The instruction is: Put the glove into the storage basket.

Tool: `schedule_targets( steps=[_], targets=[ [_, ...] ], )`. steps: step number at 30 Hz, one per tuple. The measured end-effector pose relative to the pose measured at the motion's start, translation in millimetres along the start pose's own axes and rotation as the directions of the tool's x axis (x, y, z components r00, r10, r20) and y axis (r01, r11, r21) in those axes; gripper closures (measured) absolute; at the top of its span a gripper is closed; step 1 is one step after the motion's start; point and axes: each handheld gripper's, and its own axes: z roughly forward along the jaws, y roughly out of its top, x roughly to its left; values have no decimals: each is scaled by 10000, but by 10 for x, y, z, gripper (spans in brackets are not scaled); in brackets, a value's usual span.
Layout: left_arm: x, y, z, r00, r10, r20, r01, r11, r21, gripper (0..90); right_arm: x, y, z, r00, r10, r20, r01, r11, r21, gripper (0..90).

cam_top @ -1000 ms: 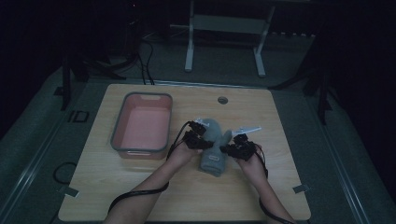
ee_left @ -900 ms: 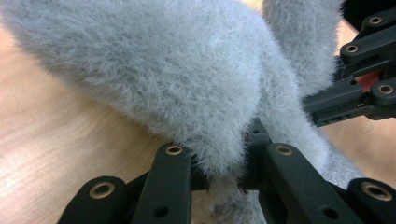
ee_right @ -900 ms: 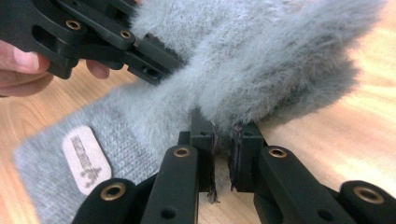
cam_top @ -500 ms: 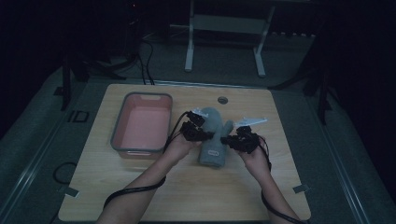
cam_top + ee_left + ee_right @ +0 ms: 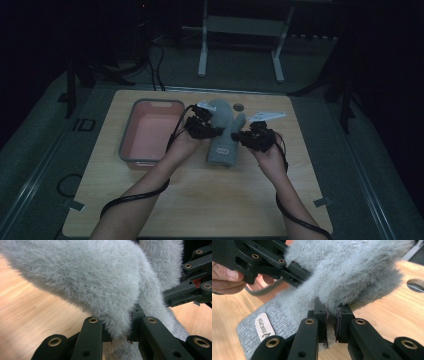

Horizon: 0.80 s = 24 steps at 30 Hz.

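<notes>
Mitten [image 5: 223,135]: grey and fuzzy, held up over the middle of the table [image 5: 200,200] between the two grippers, its rounded tip pointing away from the person and its cuff end hanging toward them.
Mitten surface: long soft pile over most of it; in the right gripper view the cuff [image 5: 259,327] is flat grey knit with a small pale label [image 5: 263,326] sewn on.
Mitten thumb: sticks out on the side of the right gripper in the high view.
Left gripper [image 5: 204,131]: at the mitten's left edge; its fingers [image 5: 91,337] are pressed together on a fold of the fuzzy fabric, as the left gripper view shows close up.
Right gripper [image 5: 248,138]: at the mitten's right edge near the thumb; its fingers [image 5: 310,337] are clamped on a pinch of the pile, with fabric squeezed between the pads.
Hands: the left hand [image 5: 187,145] and right hand [image 5: 270,155] each hold a gripper body, forearms coming in from the near edge of the table.
Cables: a black cable [image 5: 135,197] trails from the left gripper along the forearm and over the table edge.
Tub [image 5: 131,150]: pink inside with a grey rim, on the table just left of the left gripper, apart from the mitten.
Table hole [image 5: 238,107]: small round opening in the wood beyond the mitten.
Surroundings: dark floor with a pale metal stand [image 5: 202,50] behind the table.
</notes>
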Motion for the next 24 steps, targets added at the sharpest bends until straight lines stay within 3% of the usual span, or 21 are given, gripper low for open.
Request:
schedule_targets(
  steps=[11, 24],
  targets=[
    [216, 131, -450, 9985, -45, -537, 33, 9997, -235, 790, 184, 462, 105, 9986, -440, -296, 432, 9987, -265, 824],
    [554, 95, -979, 9893, -386, -1404, 342, 9988, -338, 790, 500, 950, 451, 9921, -1017, -731, 997, 9946, -303, 825]
  ],
)
